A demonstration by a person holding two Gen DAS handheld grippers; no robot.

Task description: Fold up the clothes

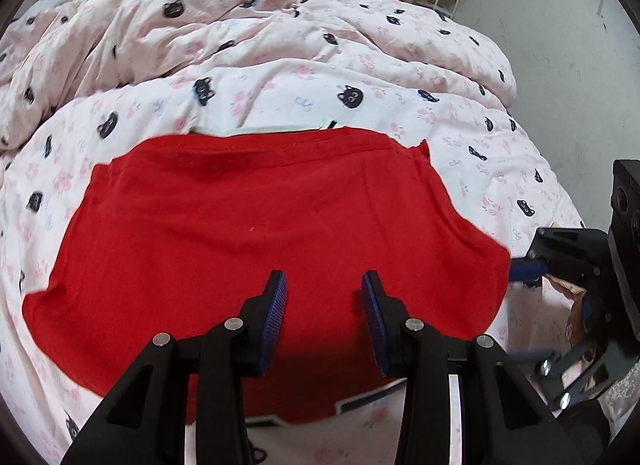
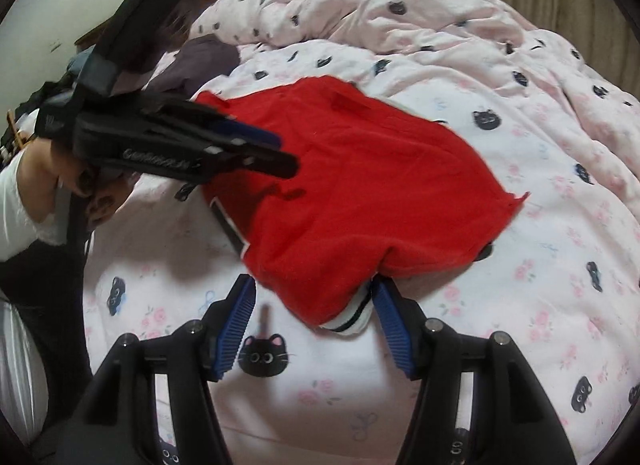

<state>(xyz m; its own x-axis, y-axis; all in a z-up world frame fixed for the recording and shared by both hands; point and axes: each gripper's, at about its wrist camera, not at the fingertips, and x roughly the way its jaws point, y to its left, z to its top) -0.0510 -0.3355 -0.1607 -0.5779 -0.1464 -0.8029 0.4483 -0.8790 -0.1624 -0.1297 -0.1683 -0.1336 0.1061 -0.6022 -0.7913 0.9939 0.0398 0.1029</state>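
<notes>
Holding left: your left hand-held gripper (image 1: 324, 285) is hovering, jaws apart, over the red garment (image 1: 256, 233).
Right: your right hand-held gripper (image 2: 314, 295) is gaping (nothing pinched) at its corner.

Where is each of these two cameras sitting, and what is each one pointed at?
Left wrist: sits on the left gripper, looks down over the red garment on the bed cover; right gripper at the edge.
Right wrist: sits on the right gripper, faces the garment's corner; left gripper and hand show.
Shared: garment, cover, both grippers.
</notes>
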